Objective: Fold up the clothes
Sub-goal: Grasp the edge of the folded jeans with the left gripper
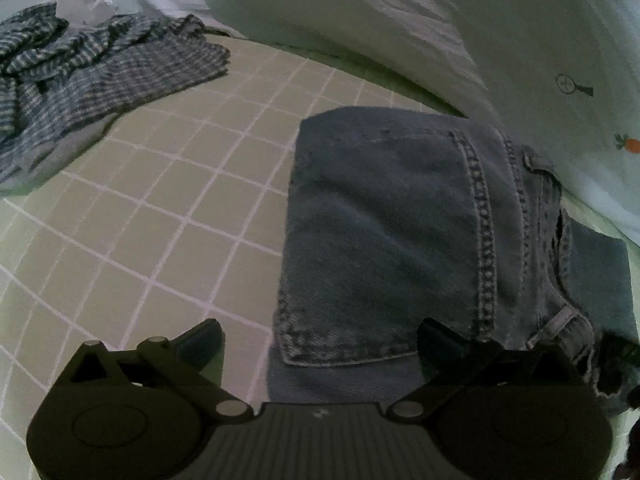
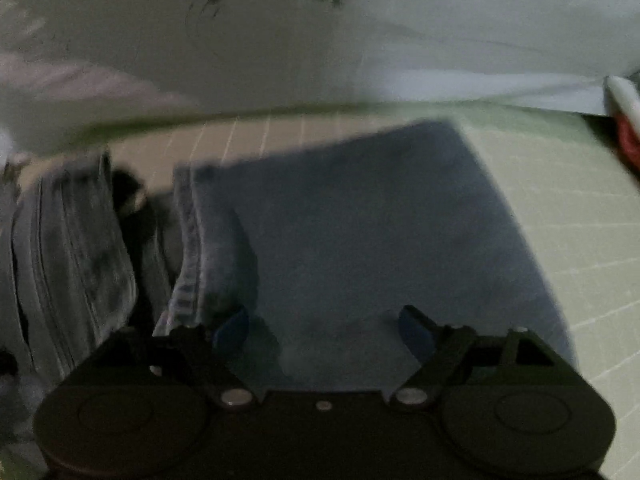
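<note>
A pair of blue jeans [image 1: 400, 232] lies folded on a green grid-patterned bed sheet [image 1: 180, 200], back pocket and seams up. My left gripper [image 1: 320, 344] is open just above its near edge, holding nothing. In the blurred right wrist view the jeans [image 2: 360, 220] lie flat, with the waistband bunched at the left. My right gripper [image 2: 324, 328] is open over the denim, its blue-padded fingers [image 2: 232, 328] spread apart and empty.
A crumpled blue plaid shirt [image 1: 100, 72] lies at the far left of the sheet. A white duvet with small prints [image 1: 520, 40] borders the far side, also in the right wrist view [image 2: 280, 40]. A red and white object [image 2: 624, 128] sits at the right edge.
</note>
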Tool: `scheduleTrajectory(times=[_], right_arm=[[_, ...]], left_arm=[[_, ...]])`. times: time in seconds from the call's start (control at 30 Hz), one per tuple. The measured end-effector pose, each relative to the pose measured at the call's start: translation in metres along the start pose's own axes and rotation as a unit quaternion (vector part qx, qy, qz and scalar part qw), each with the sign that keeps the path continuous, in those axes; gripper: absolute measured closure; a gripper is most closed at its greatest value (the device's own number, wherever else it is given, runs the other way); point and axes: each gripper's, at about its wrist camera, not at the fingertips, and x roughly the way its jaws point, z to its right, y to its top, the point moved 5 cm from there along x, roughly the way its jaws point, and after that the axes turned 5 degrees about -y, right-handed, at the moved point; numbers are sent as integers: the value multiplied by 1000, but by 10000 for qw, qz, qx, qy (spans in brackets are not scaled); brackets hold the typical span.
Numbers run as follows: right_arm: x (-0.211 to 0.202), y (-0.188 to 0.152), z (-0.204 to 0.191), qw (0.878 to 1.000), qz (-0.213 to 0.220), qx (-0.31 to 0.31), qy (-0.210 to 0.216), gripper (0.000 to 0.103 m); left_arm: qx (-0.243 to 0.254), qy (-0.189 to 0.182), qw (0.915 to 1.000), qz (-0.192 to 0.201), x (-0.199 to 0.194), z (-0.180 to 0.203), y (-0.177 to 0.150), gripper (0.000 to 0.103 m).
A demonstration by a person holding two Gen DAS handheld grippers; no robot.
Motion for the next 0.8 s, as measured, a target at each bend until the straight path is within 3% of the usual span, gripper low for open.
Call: scheduleTrajectory(times=[0.1, 0.27, 0.5, 0.57, 0.63, 0.73, 0.8], right_arm=[[-6, -8, -14, 9981, 357, -345, -379, 19], [-5, -5, -3, 9997, 134, -167, -155, 17], [-18, -10, 27, 9991, -160, 396, 2, 13], [-21, -15, 41, 9974, -232, 666, -140, 13], [-23, -21, 53, 9953, -307, 869, -285, 13], [-28, -30, 75, 9918, -376, 1146, -432, 13], [-32, -35, 89, 9888, -391, 1343, -528, 13]], left_arm=[[-101, -86, 9999, 20, 1, -1, 2, 0], [-113, -159, 9998, 49, 5, 3, 5, 3], [-324, -522, 9981, 108, 0, 7, 8, 32], [-386, -627, 9972, 125, -2, 8, 8, 41], [-448, -733, 9962, 143, -4, 9, 9, 60], [-433, -883, 9948, 282, -16, 20, 16, 73], [-391, -1011, 9931, 445, -28, 34, 21, 76]])
